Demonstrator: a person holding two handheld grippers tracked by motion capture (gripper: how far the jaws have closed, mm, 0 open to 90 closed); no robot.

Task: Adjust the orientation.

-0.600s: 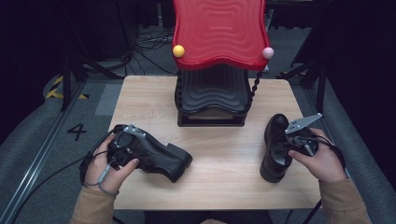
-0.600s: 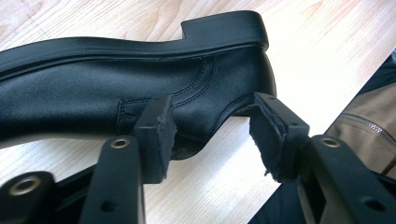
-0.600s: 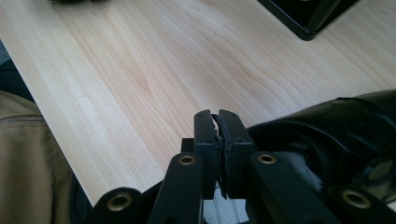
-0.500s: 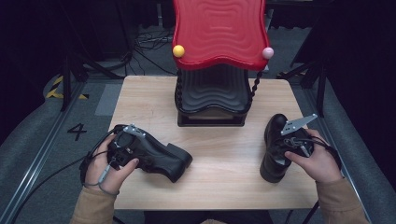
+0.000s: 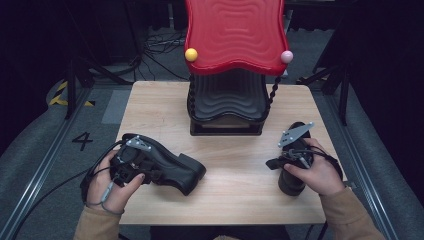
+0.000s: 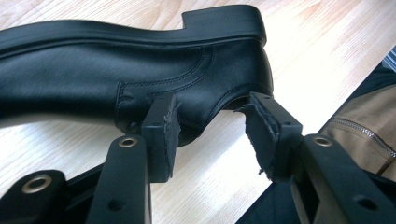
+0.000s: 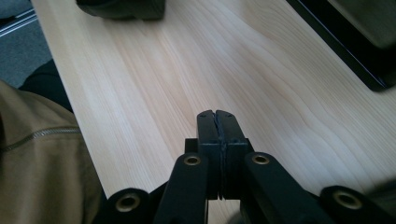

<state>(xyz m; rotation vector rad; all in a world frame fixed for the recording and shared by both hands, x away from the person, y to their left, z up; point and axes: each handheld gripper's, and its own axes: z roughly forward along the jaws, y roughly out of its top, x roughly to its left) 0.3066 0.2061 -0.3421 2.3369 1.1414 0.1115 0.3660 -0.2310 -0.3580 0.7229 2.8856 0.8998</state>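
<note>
Wooden table [image 5: 165,107] carries a red-and-black shoe rack [image 5: 227,75] at its far edge; open board lies between both hands.

High view: left gripper [image 5: 150,167] meets a black shoe [image 5: 175,167] lying on its side near the front-left edge. A second shoe [image 5: 292,175] stands near the right edge, under the right hand.

Left gripper view: pads [image 6: 170,128] pinch the shoe's collar near the heel.

Right gripper view: right gripper [image 7: 218,116] is pressed together, empty, over bare board.

I count two black shoes: one [image 5: 172,167] lying on its side at near left, one [image 5: 292,170] standing at near right. I hold two claws, my left claw [image 5: 131,162] and my right claw [image 5: 272,163]. One table [image 5: 235,190] carries them. One red-topped rack [image 5: 235,35] stands at the far middle, with two small balls, one yellow [image 5: 191,54] and one pink [image 5: 286,56].
</note>
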